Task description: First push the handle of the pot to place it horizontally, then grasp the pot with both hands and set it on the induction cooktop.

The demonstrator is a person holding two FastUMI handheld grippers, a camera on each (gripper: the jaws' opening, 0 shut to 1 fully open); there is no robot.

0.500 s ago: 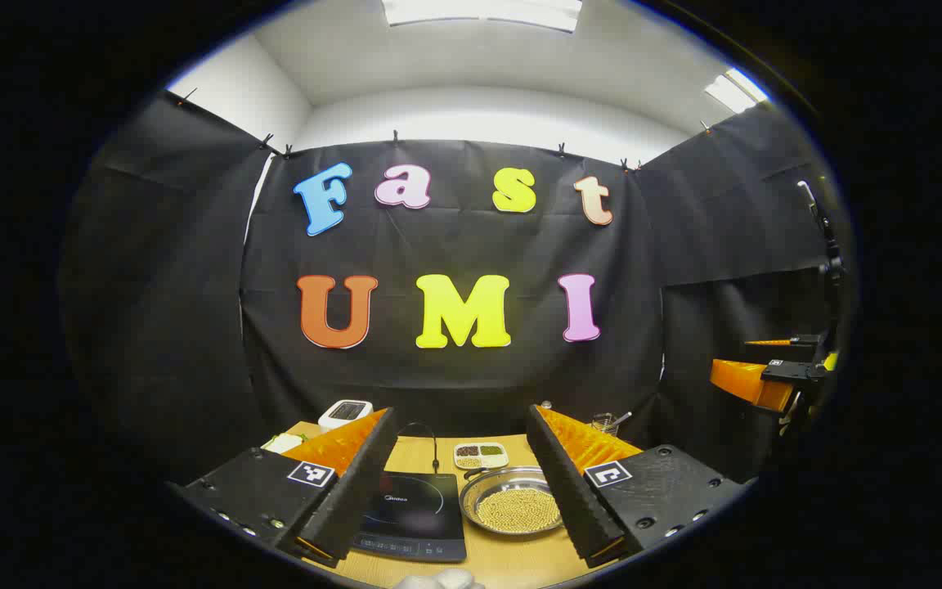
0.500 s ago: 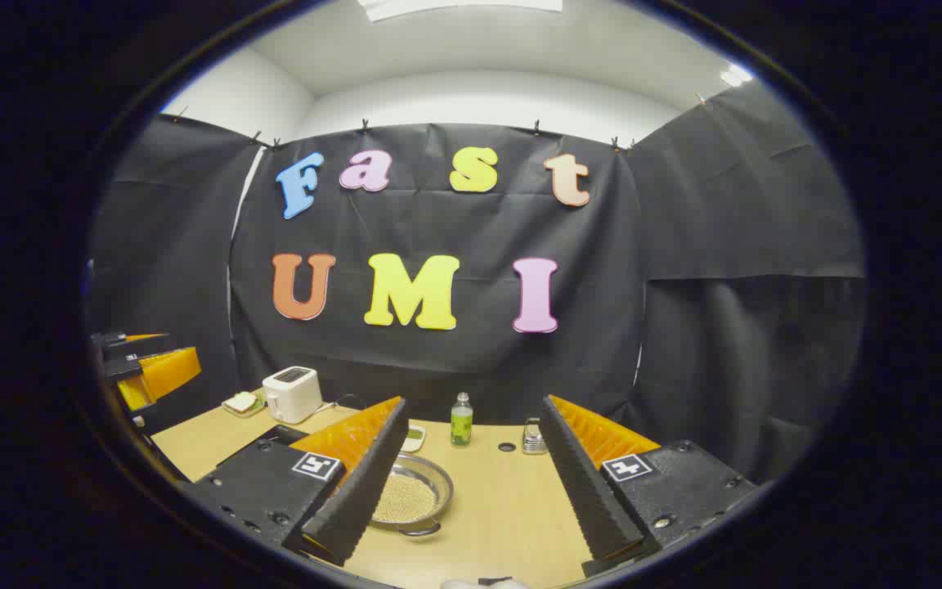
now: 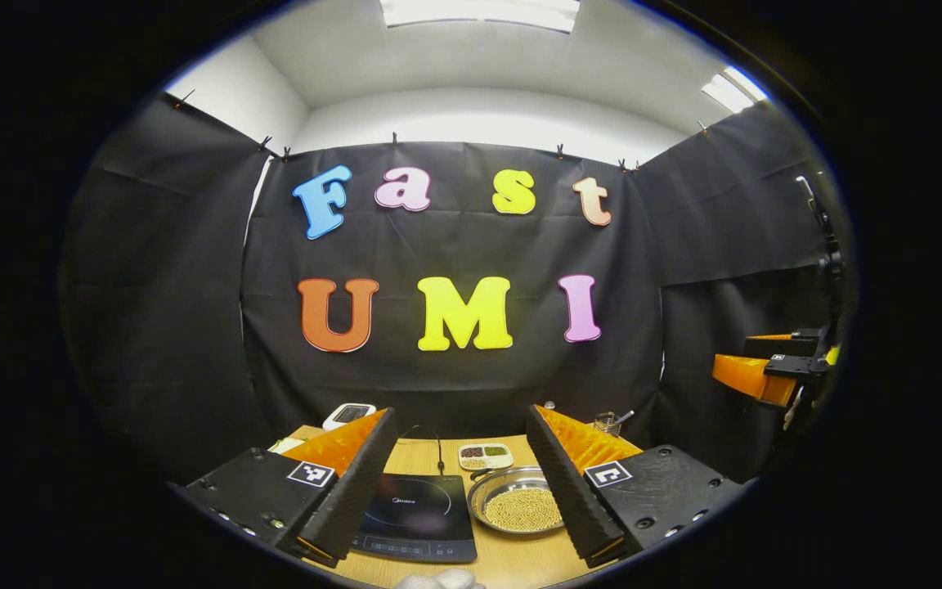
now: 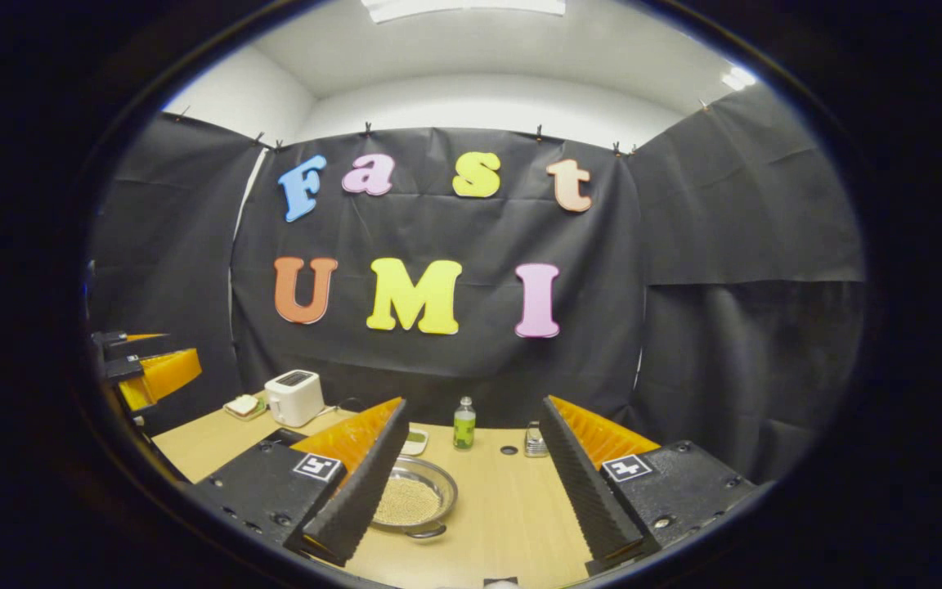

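Observation:
A shallow steel pot (image 3: 518,507) full of small yellow beans sits on the wooden table, right of the black induction cooktop (image 3: 418,519). My left gripper (image 3: 459,483) hangs open above the table's near side, cooktop and pot showing between its fingers. In the right gripper view the same pot (image 4: 412,501) lies partly behind the left finger, one small loop handle (image 4: 426,531) pointing toward me. My right gripper (image 4: 471,474) is open and holds nothing. The other gripper shows at the far right (image 3: 769,376) of the left gripper view and at the far left (image 4: 144,372) of the right gripper view.
A white toaster (image 4: 293,397), a small plate with food (image 4: 244,405), a green bottle (image 4: 464,424) and a metal holder (image 4: 534,442) stand along the table's back. A divided dish of grains (image 3: 483,455) sits behind the pot. A cable (image 3: 435,446) runs from the cooktop.
Both views have tilted down slightly, so the table objects sit a little higher in the image. Pot and cooktop have not moved; both grippers stay open.

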